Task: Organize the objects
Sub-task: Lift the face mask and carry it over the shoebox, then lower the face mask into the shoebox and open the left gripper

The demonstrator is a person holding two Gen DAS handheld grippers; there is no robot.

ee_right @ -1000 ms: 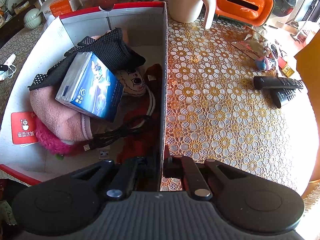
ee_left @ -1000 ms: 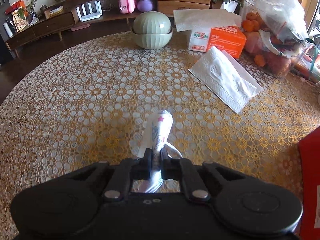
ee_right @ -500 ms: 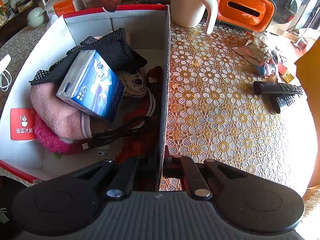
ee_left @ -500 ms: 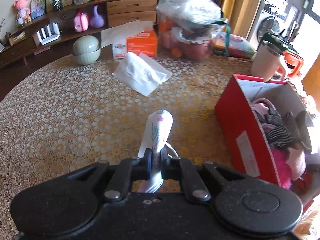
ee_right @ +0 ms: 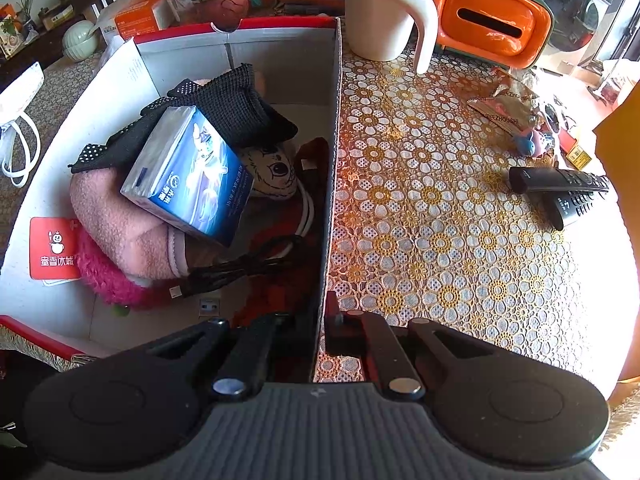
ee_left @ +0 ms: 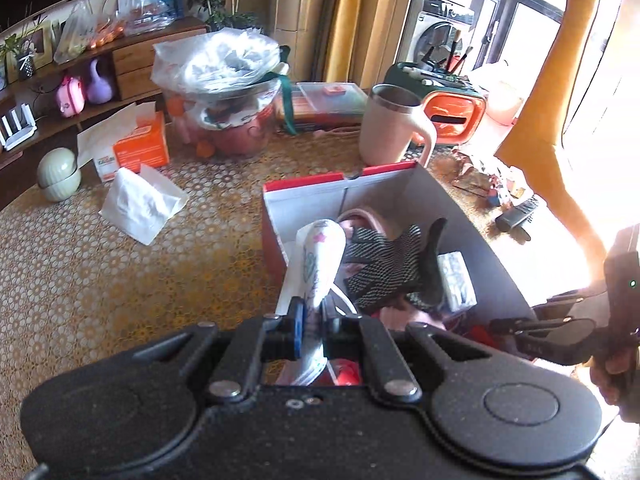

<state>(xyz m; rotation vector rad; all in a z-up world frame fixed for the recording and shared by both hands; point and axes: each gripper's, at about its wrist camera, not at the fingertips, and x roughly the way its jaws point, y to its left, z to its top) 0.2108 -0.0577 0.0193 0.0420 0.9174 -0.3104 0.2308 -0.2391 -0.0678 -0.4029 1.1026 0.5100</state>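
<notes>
Carrying a folded face mask [ee_left: 320, 256], the left gripper [ee_left: 311, 330] is clamping it, long axis pointing toward 12 o'clock over the red box [ee_left: 276, 254]; the right gripper [ee_right: 320, 328] is pinching the box wall

Your matt black plastic left gripper [ee_left: 312, 330] pinches a soft white printed face mask [ee_left: 320, 264]. The cardboard box [ee_right: 236, 46] shows glossy red outside, matt white inside. Within lie a black knit cloth [ee_right: 236, 100], a fuzzy pink cloth [ee_right: 120, 224] and a glossy film-wrapped tissue pack [ee_right: 188, 176]. A lace-patterned tablecloth [ee_right: 432, 216] covers the table.
</notes>
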